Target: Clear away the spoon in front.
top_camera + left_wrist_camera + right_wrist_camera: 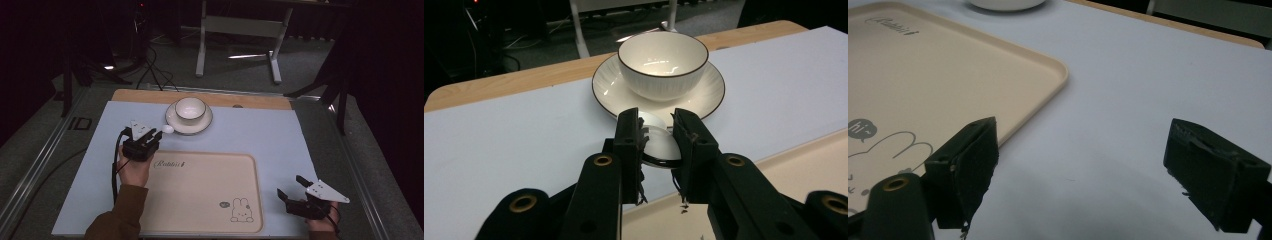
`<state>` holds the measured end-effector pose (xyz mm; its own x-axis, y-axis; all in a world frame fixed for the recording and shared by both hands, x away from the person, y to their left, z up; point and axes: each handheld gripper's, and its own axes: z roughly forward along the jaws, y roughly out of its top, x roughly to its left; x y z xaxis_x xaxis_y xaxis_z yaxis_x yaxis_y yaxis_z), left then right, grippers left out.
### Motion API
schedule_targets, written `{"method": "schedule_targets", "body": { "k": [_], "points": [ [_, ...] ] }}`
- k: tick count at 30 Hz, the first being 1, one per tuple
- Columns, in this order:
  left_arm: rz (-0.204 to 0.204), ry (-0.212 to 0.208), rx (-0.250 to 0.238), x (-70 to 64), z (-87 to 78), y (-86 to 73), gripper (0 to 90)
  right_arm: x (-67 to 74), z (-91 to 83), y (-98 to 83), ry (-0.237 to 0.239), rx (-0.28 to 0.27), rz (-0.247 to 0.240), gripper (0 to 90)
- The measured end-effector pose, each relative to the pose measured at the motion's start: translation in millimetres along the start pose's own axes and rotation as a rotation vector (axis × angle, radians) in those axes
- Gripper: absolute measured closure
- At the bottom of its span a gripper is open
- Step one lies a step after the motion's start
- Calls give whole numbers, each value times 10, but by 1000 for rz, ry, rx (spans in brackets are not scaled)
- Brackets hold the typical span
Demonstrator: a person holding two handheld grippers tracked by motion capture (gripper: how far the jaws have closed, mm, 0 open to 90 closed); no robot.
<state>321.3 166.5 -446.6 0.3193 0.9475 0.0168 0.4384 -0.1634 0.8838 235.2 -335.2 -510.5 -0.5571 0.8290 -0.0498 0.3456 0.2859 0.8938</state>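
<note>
A white bowl with a dark rim stands on a white saucer at the back of the pale blue mat. My left gripper is just in front of the saucer, shut on a white ceramic spoon. The spoon's rounded end pokes out past the jaws toward the saucer's near rim. My right gripper rests low at the front right of the mat, open, with bare mat between its jaws.
A beige tray with a rabbit drawing lies in the middle of the mat, between the two grippers. A wooden table edge runs behind the saucer. Beyond it are a floor, cables and a stand's legs.
</note>
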Motion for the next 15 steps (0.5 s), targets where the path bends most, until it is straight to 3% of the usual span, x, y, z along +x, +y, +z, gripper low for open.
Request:
{"method": "schedule_targets", "body": {
  "k": [15],
  "points": [
    [-29,17,-11,-56,-89,-138,743,0,-3,0,0,-3,0,142]
  ]
}}
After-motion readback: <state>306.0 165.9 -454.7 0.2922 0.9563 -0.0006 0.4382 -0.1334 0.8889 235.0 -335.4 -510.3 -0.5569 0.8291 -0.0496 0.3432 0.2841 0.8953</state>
